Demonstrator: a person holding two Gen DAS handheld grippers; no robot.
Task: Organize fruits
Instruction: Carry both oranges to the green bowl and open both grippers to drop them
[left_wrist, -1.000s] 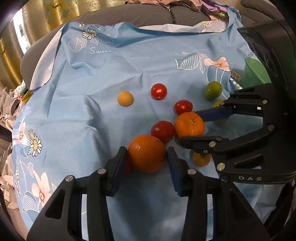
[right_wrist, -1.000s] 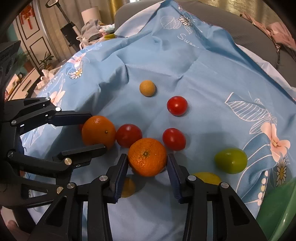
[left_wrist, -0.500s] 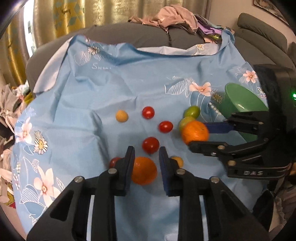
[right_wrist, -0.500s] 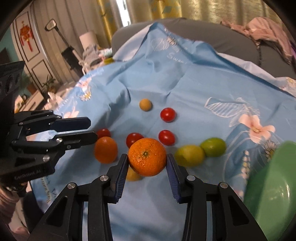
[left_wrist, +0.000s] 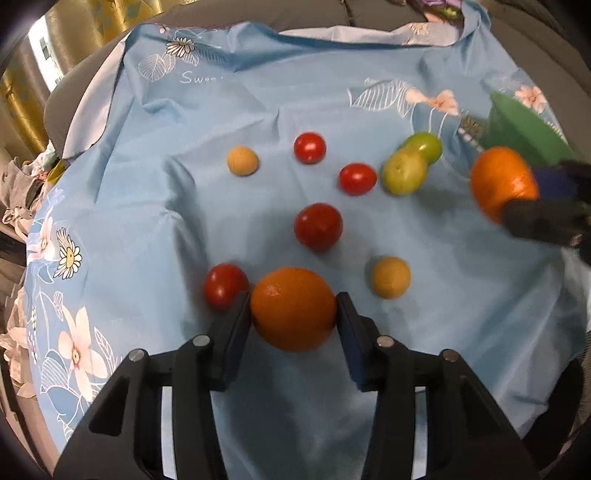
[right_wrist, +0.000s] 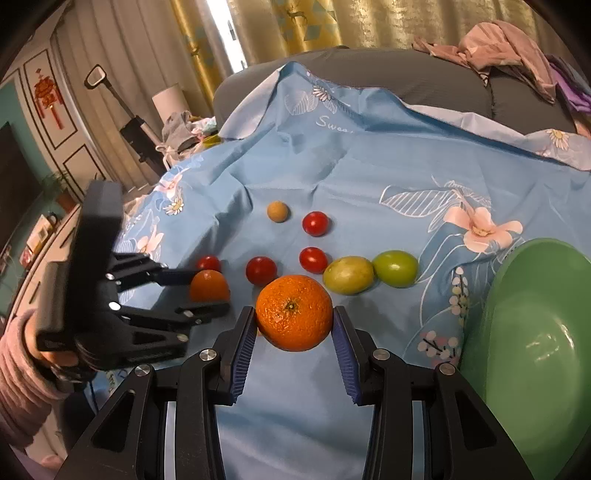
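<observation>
Orange fruit sits squeezed in each gripper – the right gripper (right_wrist: 294, 325) lifts its orange (right_wrist: 294, 312) beside the green bowl (right_wrist: 532, 332), the left gripper (left_wrist: 293, 314), just widened, hugs another orange (left_wrist: 293, 308) low on the blue cloth (left_wrist: 147, 206).

Fruit spread on blue floral cloth (left_wrist: 155, 206). Landmark: green bowl (right_wrist: 535, 332), empty, at cloth's right edge.
- 2 green-yellow fruits (right_wrist: 349, 275) (right_wrist: 395, 268), touching, just left of bowl.
- 4 red tomatoes (right_wrist: 261, 270), further left.
- 2 small tan fruits (left_wrist: 242, 160) (left_wrist: 390, 277), far from bowl.
- 2 oranges: one (right_wrist: 294, 312) near bowl, off cloth; other (left_wrist: 293, 308) far left.
</observation>
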